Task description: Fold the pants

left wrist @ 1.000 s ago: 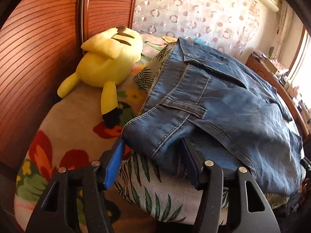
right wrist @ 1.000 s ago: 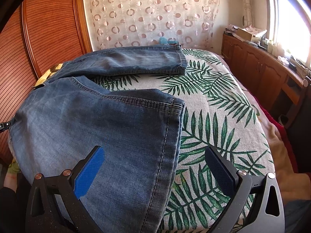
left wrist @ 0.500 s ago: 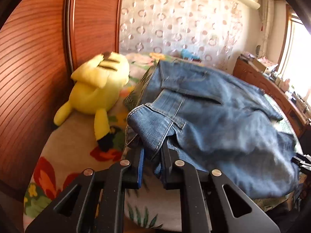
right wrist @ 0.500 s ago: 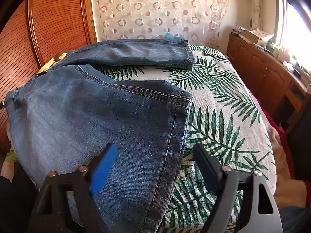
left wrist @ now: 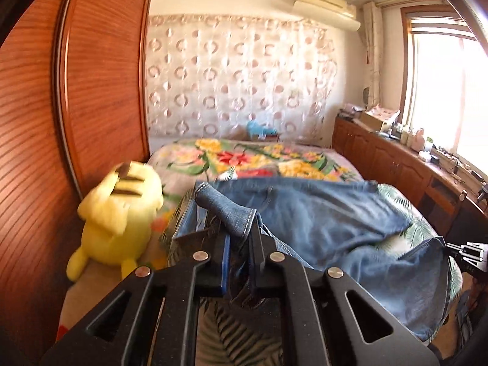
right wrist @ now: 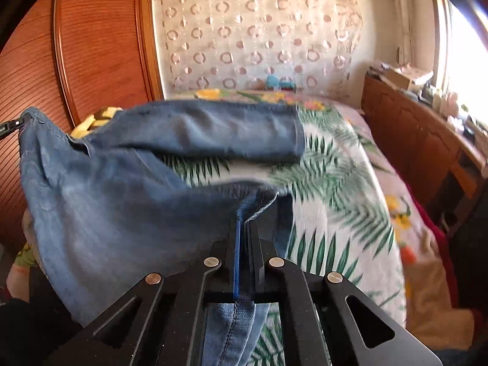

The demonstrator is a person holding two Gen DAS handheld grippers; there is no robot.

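Note:
A pair of blue jeans (left wrist: 320, 210) lies on a bed with a palm-leaf cover. My left gripper (left wrist: 239, 238) is shut on the waistband corner, lifted off the bed. My right gripper (right wrist: 245, 225) is shut on the hem of the near leg (right wrist: 122, 213), also lifted. The far leg (right wrist: 213, 131) lies flat across the bed. The right gripper also shows at the right edge of the left wrist view (left wrist: 469, 251).
A yellow plush toy (left wrist: 119, 216) sits at the bed's left side by the wooden wardrobe (left wrist: 76, 91). A floral blanket (left wrist: 259, 158) covers the far bed. A wooden cabinet (right wrist: 421, 134) runs along the right under the window.
Both grippers went from open to shut on the jeans, the left on the waistband, the right on the leg hem. Both have lifted the fabric off the bed.

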